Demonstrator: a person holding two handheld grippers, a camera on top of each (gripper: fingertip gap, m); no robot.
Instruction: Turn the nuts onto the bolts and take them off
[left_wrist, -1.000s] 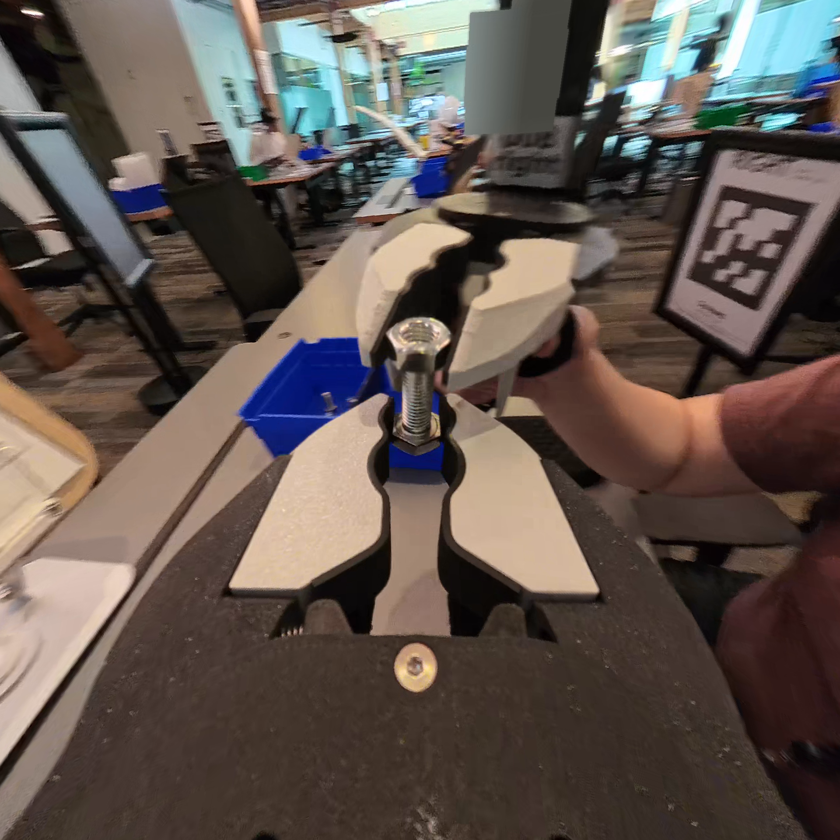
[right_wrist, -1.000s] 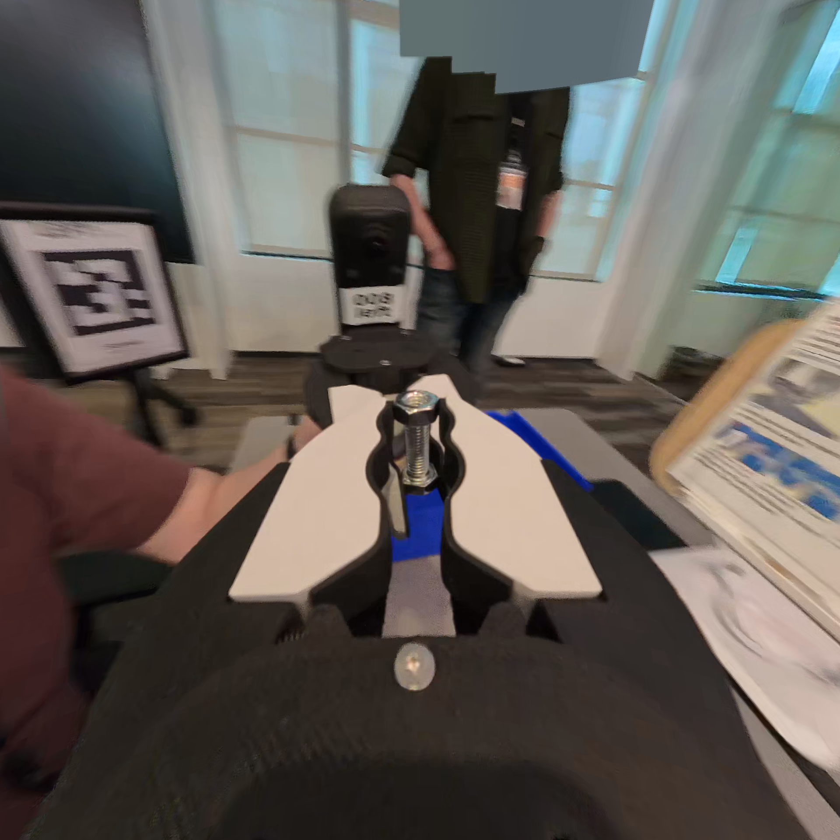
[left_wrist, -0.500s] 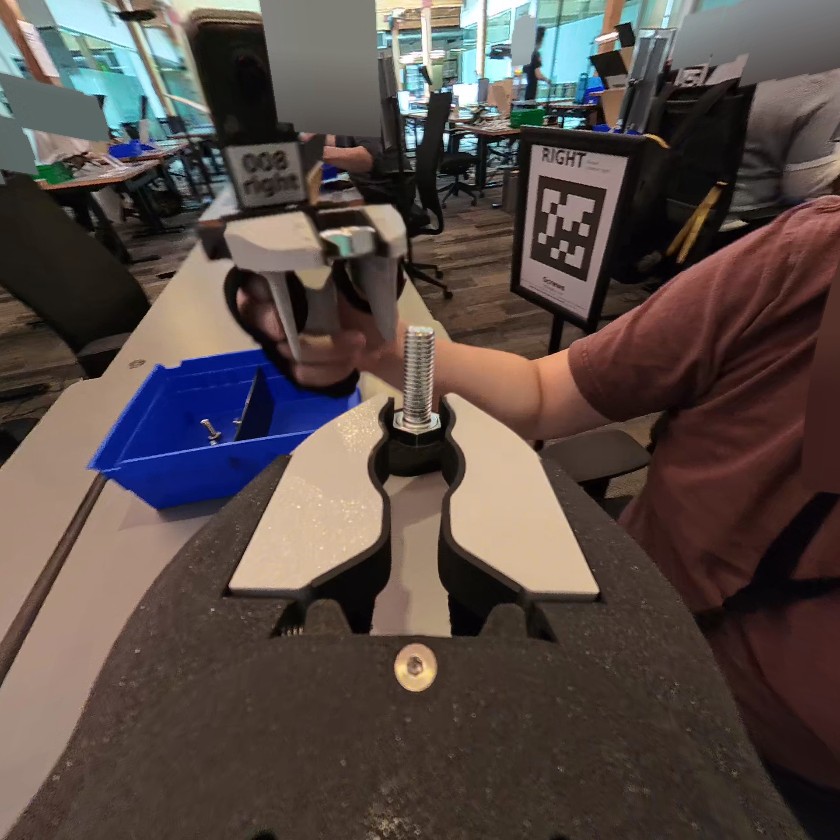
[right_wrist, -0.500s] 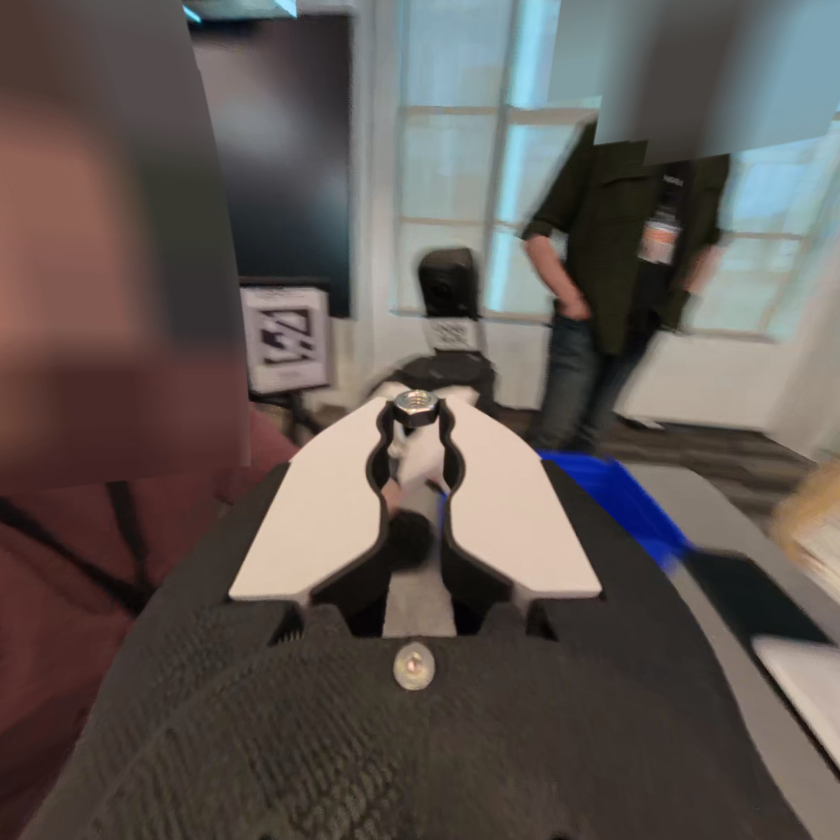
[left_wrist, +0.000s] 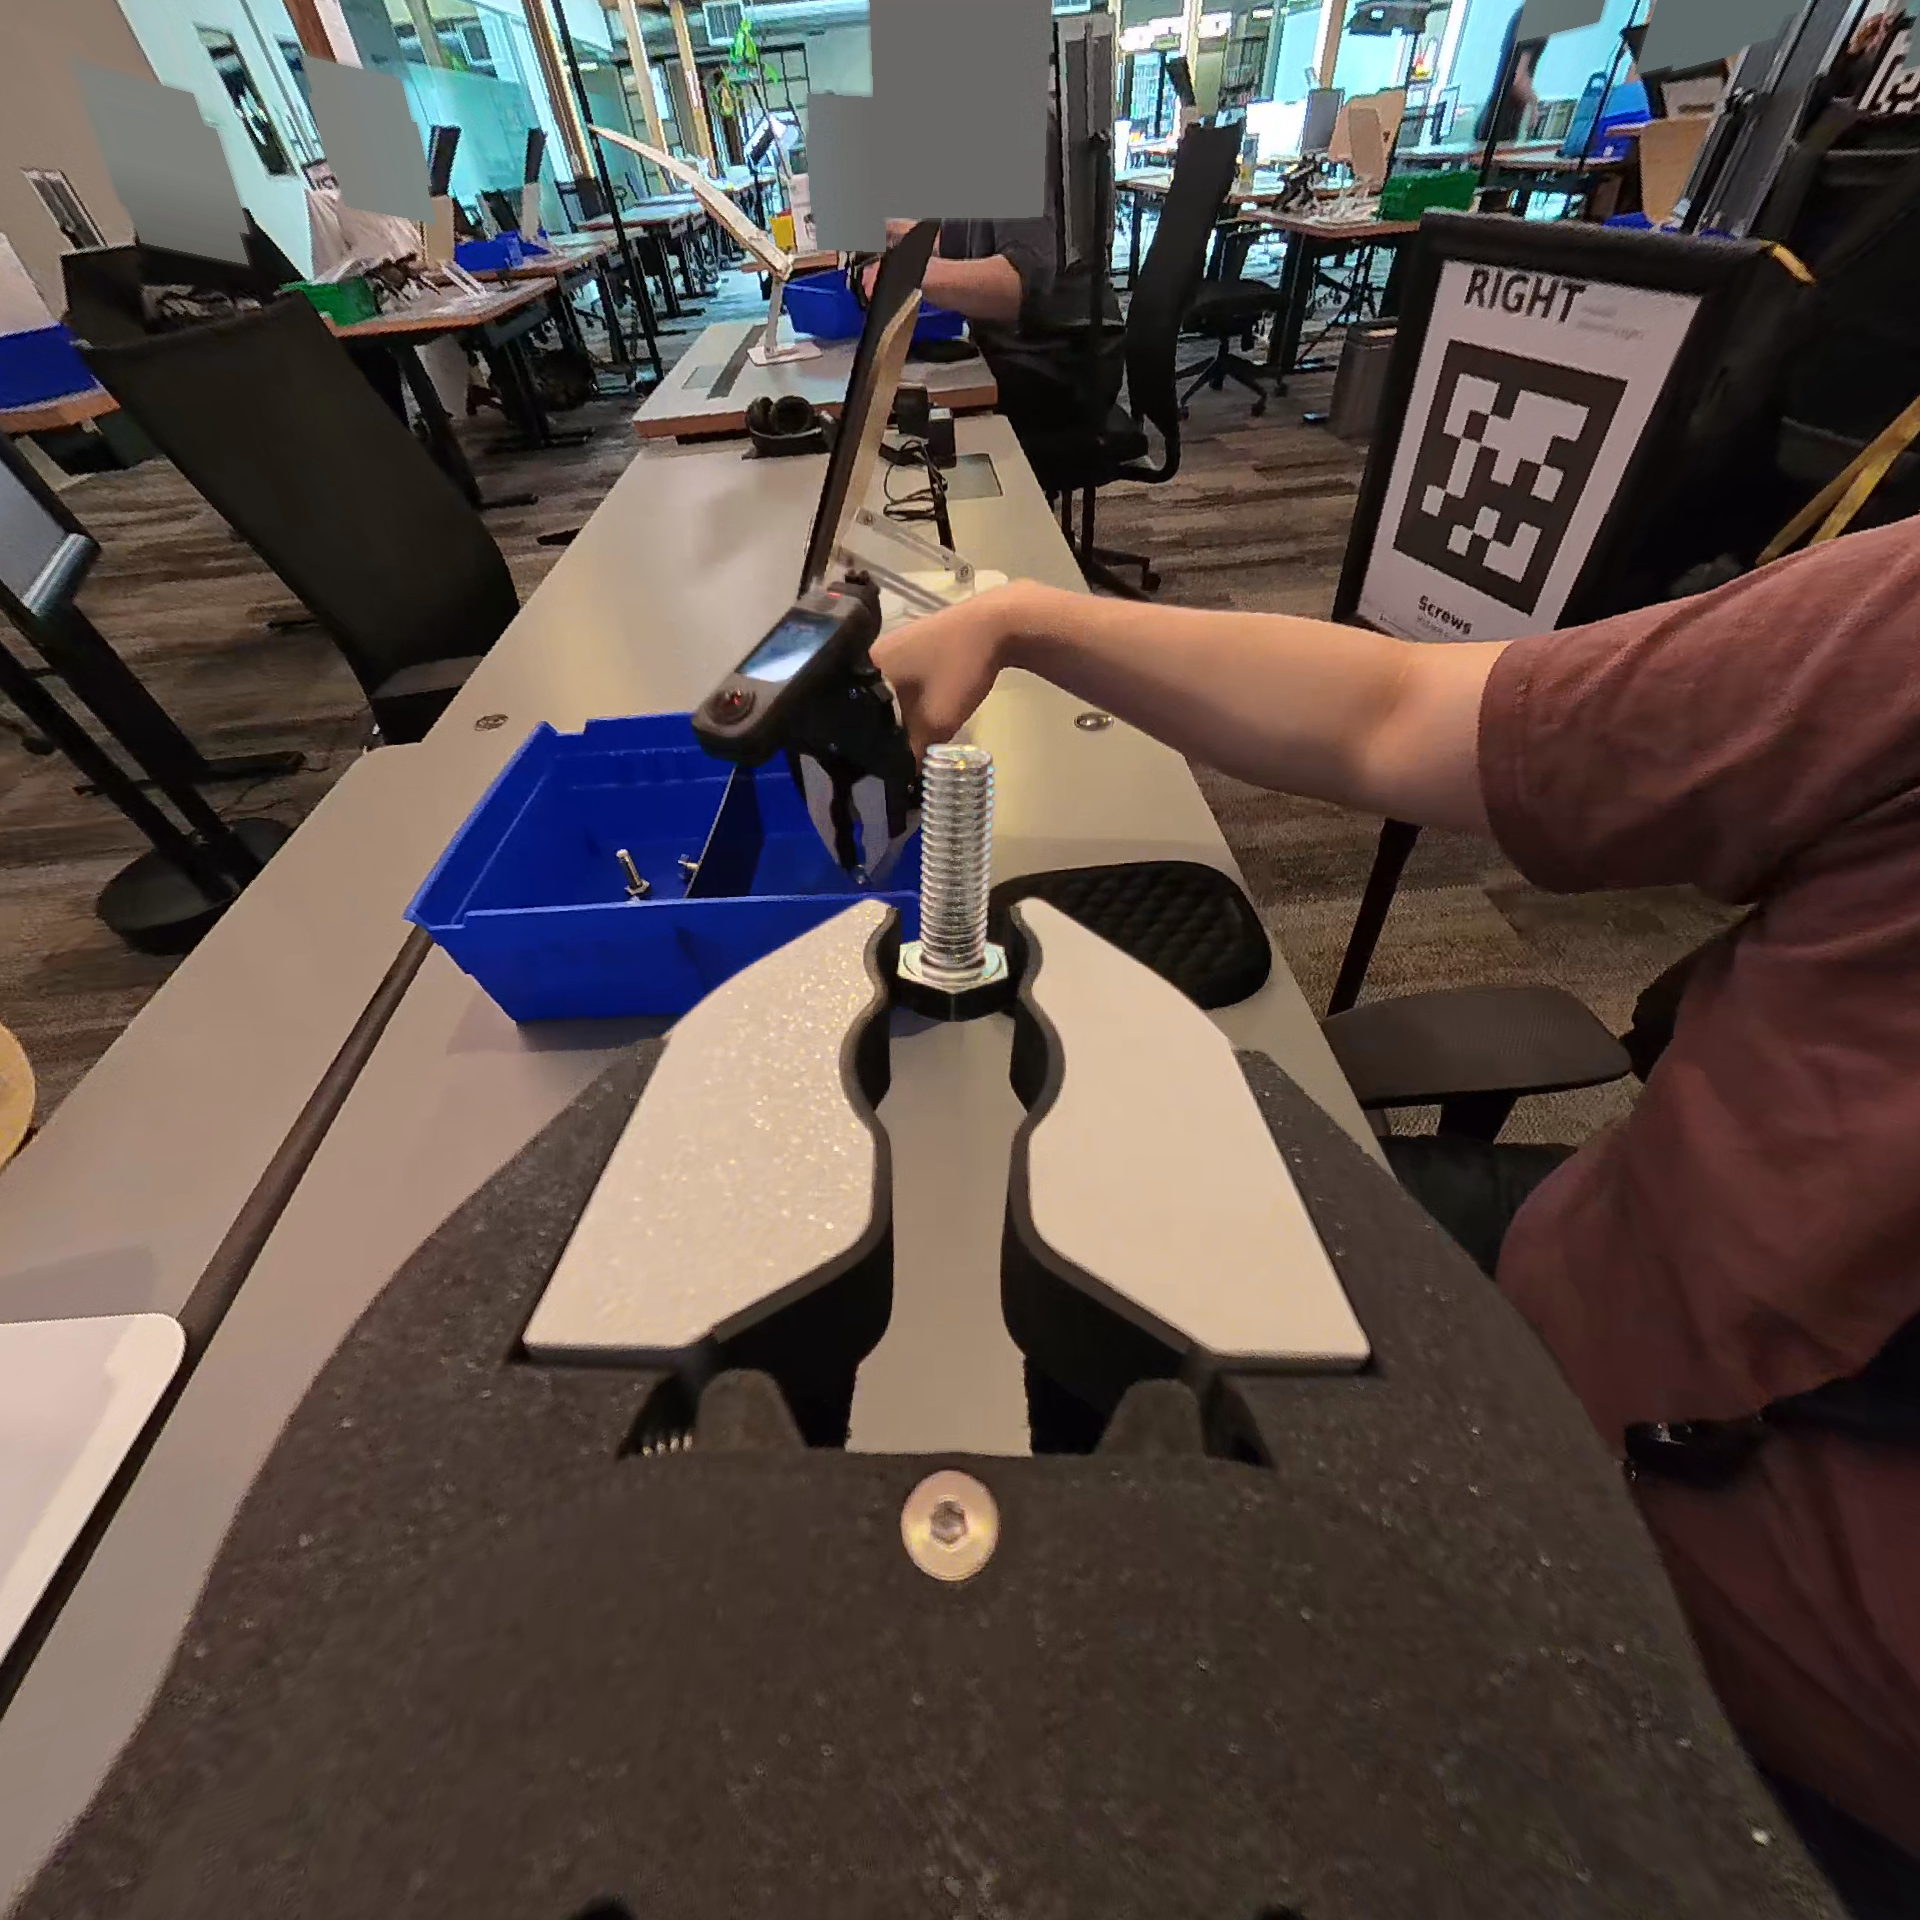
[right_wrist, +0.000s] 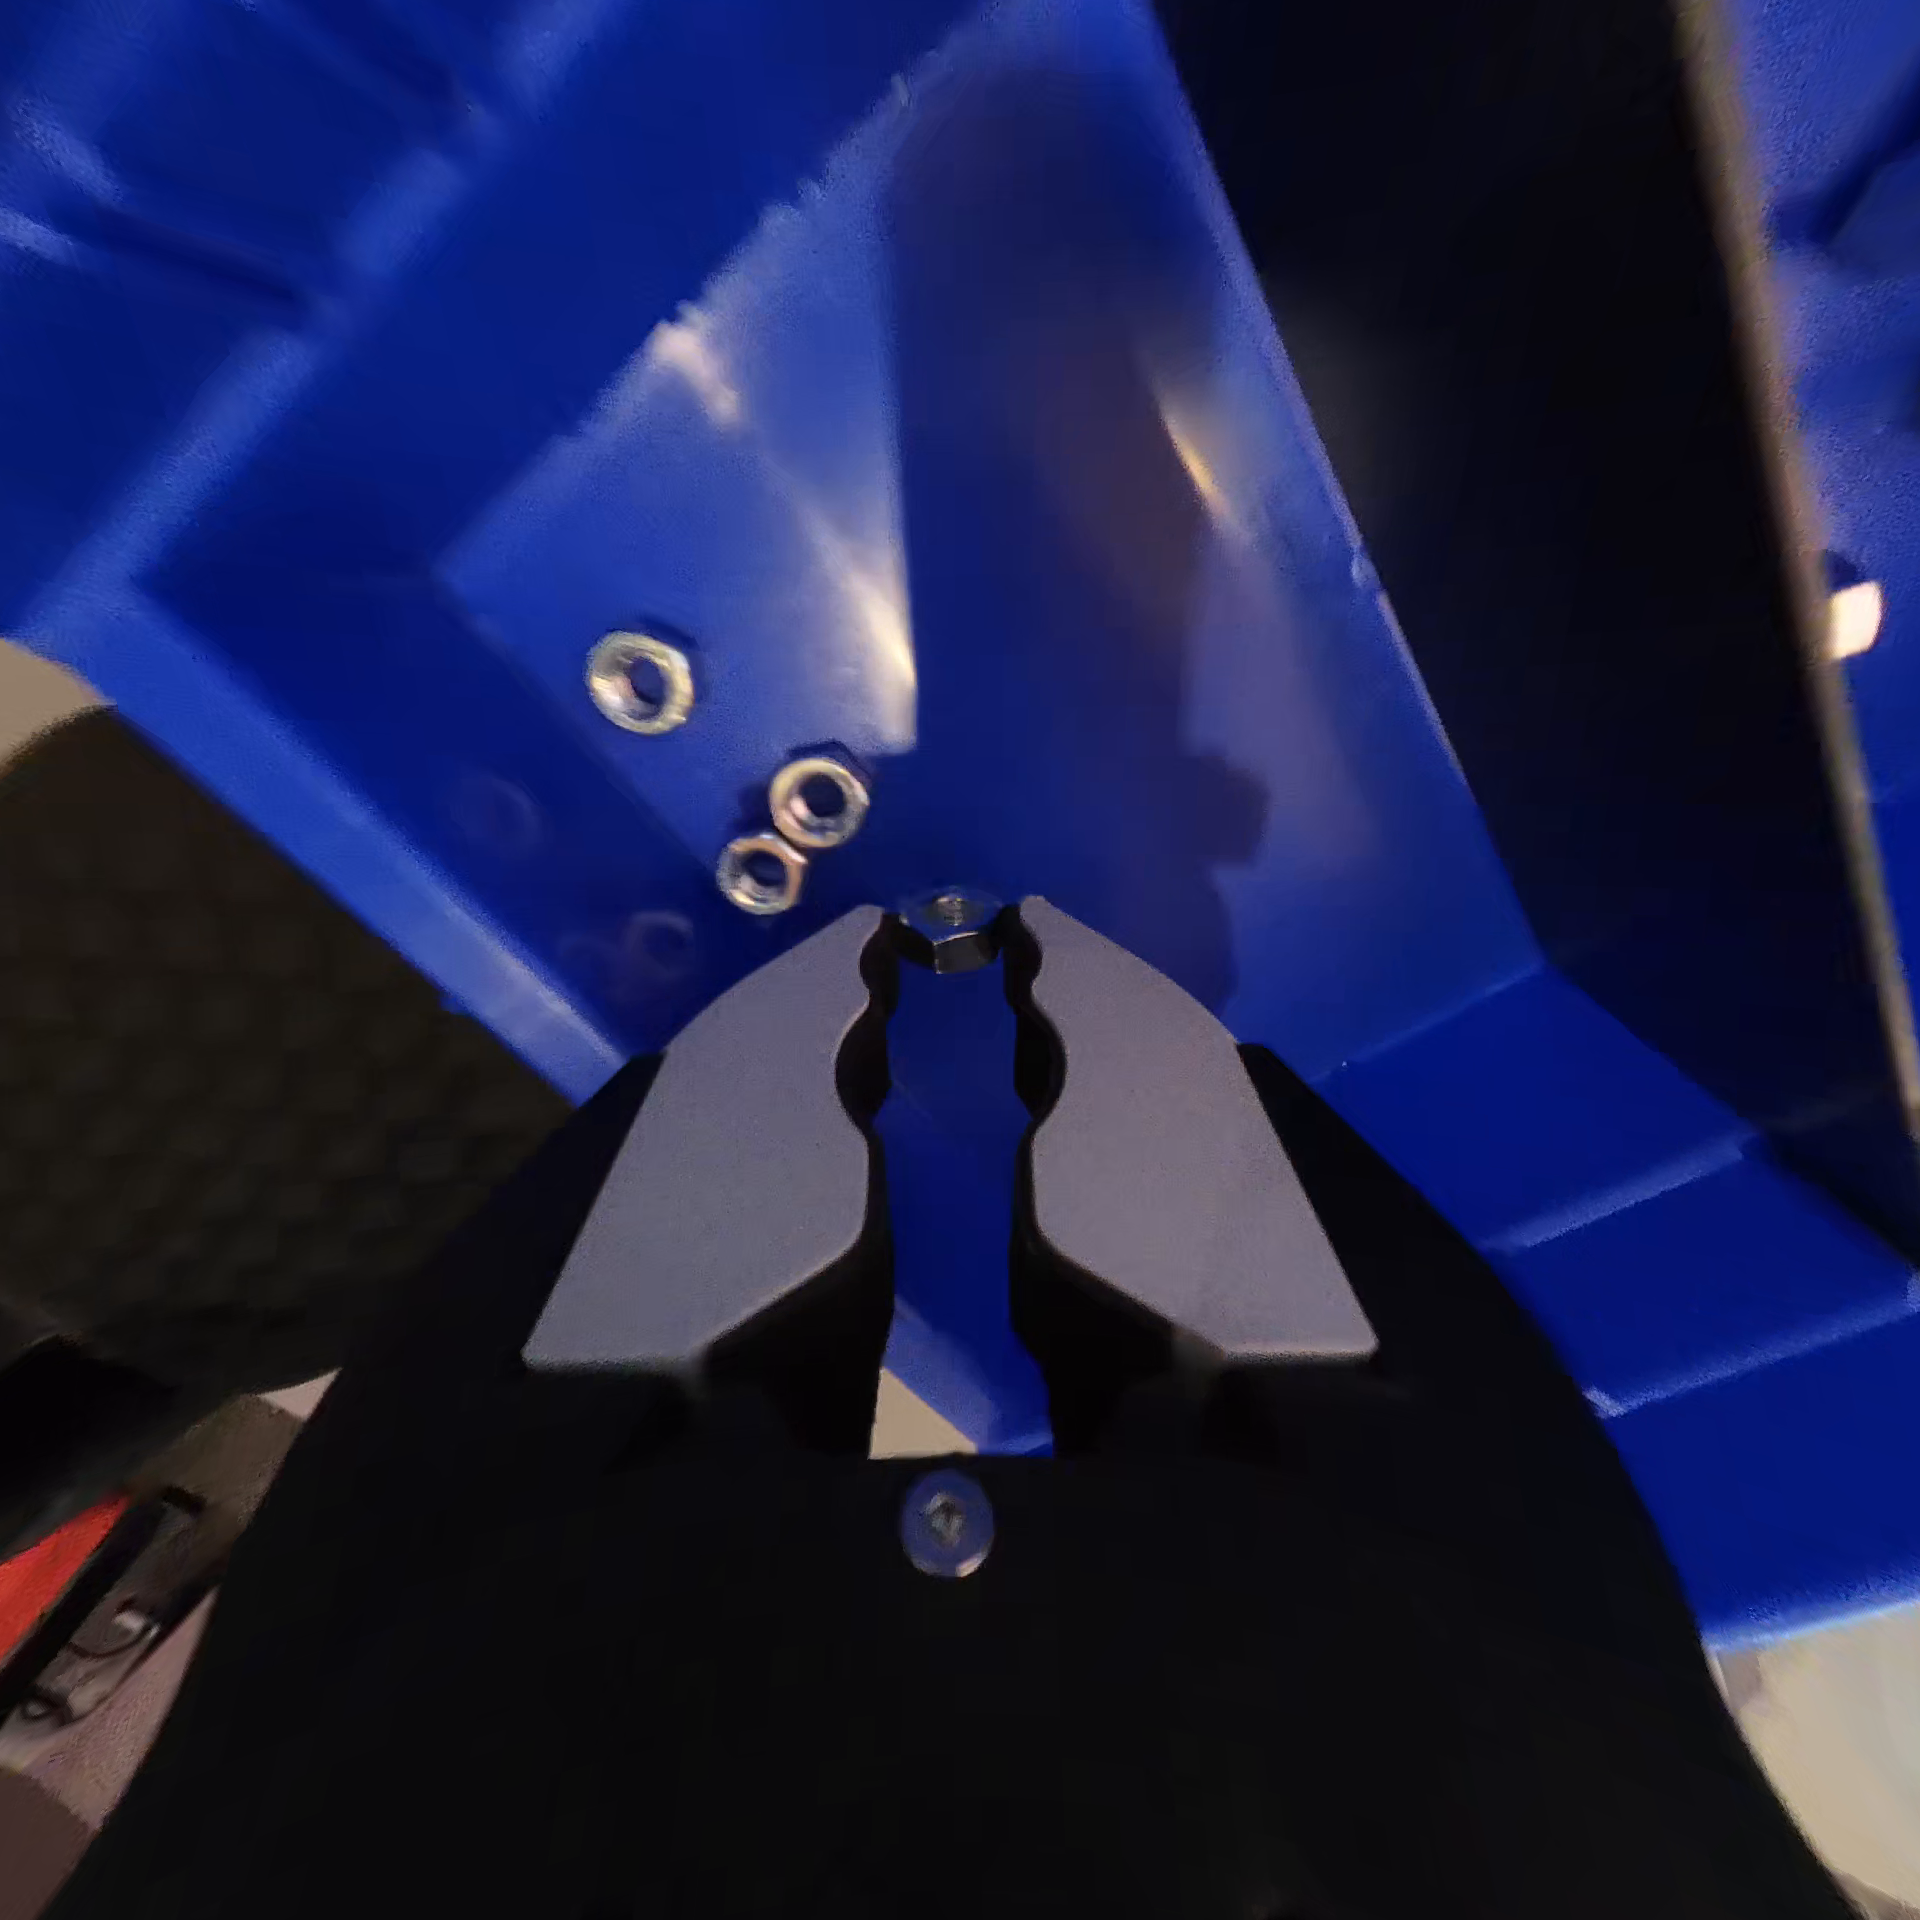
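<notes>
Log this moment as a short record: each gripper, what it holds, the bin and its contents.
left gripper: shut on the bolt, which stands upright with bare threads, head down between the tips
right gripper: down inside the blue bin, shut on a nut
loose nuts: three on the bin floor, left of the right gripper's tips
other bin section: two small bolts beyond the black divider
bin location: on the grey table
</notes>
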